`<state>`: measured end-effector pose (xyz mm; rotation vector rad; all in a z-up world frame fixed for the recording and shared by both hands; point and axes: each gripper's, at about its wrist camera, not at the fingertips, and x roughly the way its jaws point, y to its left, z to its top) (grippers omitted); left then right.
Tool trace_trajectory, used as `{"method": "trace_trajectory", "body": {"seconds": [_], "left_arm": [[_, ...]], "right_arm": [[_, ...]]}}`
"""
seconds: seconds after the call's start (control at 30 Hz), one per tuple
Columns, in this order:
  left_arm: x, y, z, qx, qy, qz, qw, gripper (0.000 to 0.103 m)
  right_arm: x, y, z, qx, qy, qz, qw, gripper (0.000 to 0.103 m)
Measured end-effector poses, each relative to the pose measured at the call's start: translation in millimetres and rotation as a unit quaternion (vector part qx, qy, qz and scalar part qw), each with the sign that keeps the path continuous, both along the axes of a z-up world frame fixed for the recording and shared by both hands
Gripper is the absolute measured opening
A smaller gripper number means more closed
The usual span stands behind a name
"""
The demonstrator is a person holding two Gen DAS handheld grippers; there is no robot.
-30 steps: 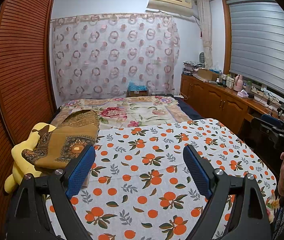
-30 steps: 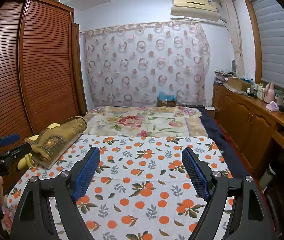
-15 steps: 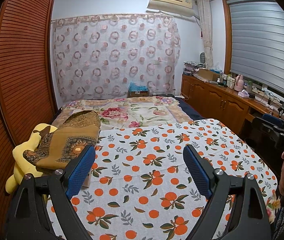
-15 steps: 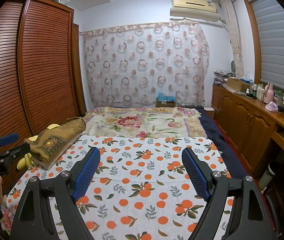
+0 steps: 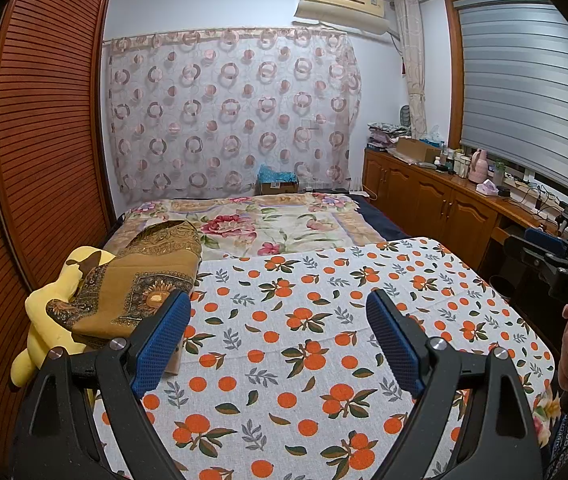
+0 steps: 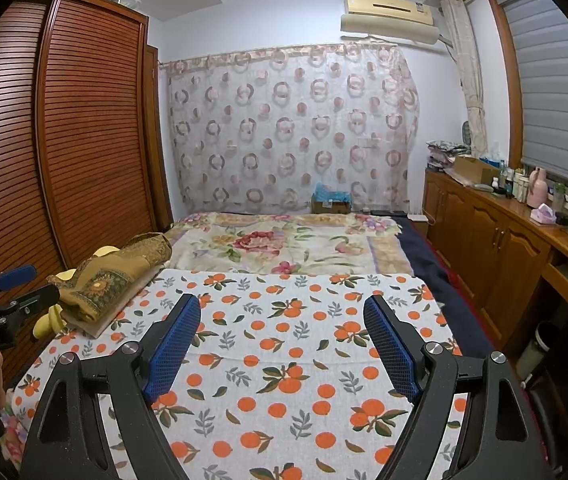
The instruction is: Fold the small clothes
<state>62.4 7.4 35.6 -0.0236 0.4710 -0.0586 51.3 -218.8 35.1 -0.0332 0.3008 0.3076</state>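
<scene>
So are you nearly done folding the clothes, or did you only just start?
Hard to say. Done: a brown patterned cloth lies folded at the bed's left edge, on something yellow. In hand: nothing, as the left tongs and right tongs both hang open over the orange-print cloth. Left: I see no loose clothes waiting there.

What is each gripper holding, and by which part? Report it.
Nothing is held. The left gripper and right gripper both stand open above the orange-print cloth, with nothing between their pads.
</scene>
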Motion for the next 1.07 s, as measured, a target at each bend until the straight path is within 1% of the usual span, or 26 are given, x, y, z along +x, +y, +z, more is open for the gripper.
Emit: {"method": "trace_trajectory", "body": {"seconds": [1.07], "left_arm": [[-0.5,-0.7,-0.3,0.0,-0.001,0.001,1.0,0.09]], "right_arm": [[1.3,-3.0,-0.2,0.0,0.001,0.001,1.0,0.085]]}}
